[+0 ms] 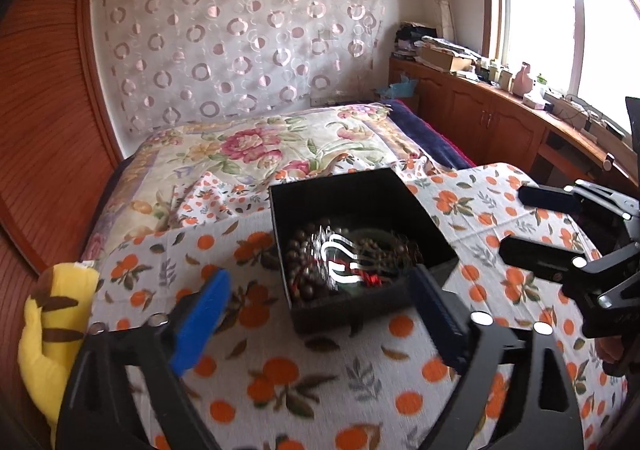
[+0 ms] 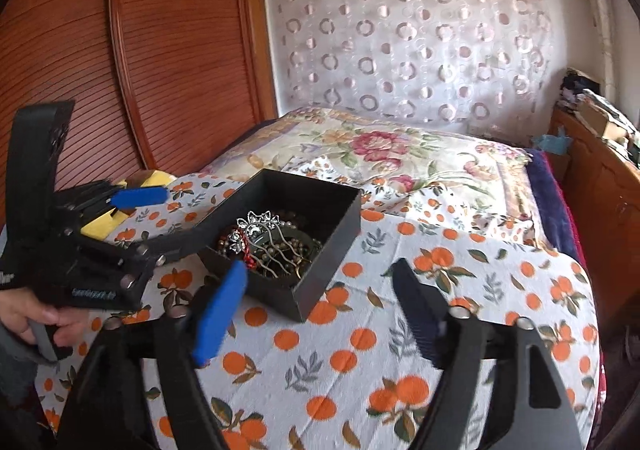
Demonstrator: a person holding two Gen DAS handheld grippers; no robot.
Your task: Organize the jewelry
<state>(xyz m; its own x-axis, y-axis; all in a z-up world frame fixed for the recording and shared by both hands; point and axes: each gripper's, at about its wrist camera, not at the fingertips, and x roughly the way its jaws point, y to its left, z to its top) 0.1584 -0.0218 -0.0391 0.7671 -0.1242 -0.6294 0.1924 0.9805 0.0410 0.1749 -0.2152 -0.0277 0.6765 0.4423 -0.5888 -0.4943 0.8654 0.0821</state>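
An open black box (image 1: 420,209) (image 2: 332,238) stands on an orange-print cloth. It holds a jumble of jewelry: brown bead strands (image 1: 304,254), a silver hair comb (image 2: 260,234) (image 1: 344,262) and a bit of red (image 1: 374,280). My left gripper (image 1: 320,286) is open and empty, its fingers on either side of the box's near edge; it also shows in the right wrist view (image 2: 148,219). My right gripper (image 2: 320,286) is open and empty, just in front of the box; it also shows in the left wrist view (image 1: 520,217).
The orange-print cloth (image 1: 312,382) (image 2: 360,370) covers a raised surface by a bed with a floral cover (image 1: 256,145). A yellow plush toy (image 1: 52,314) lies at the left edge. A wooden cabinet (image 1: 480,109) with clutter runs under the window.
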